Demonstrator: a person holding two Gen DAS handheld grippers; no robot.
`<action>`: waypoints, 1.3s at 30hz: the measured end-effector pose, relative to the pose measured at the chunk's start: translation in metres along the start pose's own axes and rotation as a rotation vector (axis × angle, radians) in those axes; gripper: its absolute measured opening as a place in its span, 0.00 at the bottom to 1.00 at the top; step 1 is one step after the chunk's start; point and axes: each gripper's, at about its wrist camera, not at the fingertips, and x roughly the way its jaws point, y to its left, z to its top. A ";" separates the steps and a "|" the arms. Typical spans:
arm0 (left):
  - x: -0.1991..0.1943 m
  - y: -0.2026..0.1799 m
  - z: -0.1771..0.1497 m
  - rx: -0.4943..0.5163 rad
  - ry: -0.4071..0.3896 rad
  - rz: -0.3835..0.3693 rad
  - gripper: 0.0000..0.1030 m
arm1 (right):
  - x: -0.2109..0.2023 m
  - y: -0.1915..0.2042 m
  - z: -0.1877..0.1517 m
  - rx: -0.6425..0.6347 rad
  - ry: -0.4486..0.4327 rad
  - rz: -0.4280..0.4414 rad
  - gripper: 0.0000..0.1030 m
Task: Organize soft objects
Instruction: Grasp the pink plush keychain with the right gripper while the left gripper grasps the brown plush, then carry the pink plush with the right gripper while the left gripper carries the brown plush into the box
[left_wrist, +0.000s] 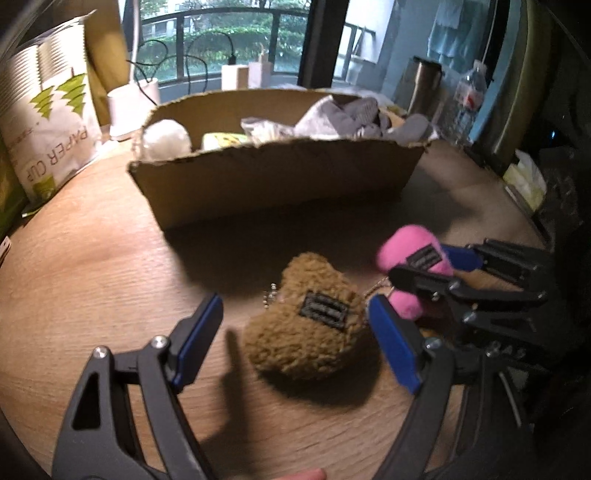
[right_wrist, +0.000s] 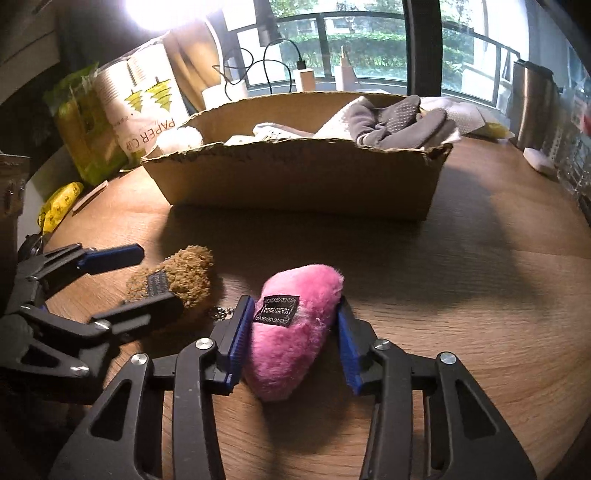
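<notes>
A brown plush toy (left_wrist: 310, 328) with a black label lies on the wooden table between the fingers of my left gripper (left_wrist: 295, 332), which is open around it without touching. It also shows in the right wrist view (right_wrist: 181, 273). A pink plush toy (right_wrist: 291, 332) with a black label lies between the blue pads of my right gripper (right_wrist: 291, 332), which are closed against its sides. The pink toy shows in the left wrist view (left_wrist: 410, 247), held by the right gripper (left_wrist: 424, 266). The left gripper shows in the right wrist view (right_wrist: 147, 280). A cardboard box (left_wrist: 273, 184) stands behind.
The box (right_wrist: 295, 184) holds grey gloves (right_wrist: 399, 118), white cloth and other soft items. A paper cup pack (left_wrist: 48, 122) and yellow packets (right_wrist: 59, 206) stand at the left. A steel tumbler (right_wrist: 532, 103) stands at the right. Cables and white chargers lie by the window.
</notes>
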 end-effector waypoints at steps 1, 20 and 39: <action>0.002 -0.002 0.001 0.006 0.006 0.004 0.80 | 0.000 -0.002 0.000 0.002 -0.002 0.003 0.43; 0.006 -0.026 0.006 0.113 0.008 0.023 0.51 | -0.020 -0.034 -0.001 0.056 -0.049 -0.008 0.39; -0.053 -0.009 0.046 0.077 -0.187 0.025 0.51 | -0.053 -0.017 0.034 -0.001 -0.134 -0.038 0.39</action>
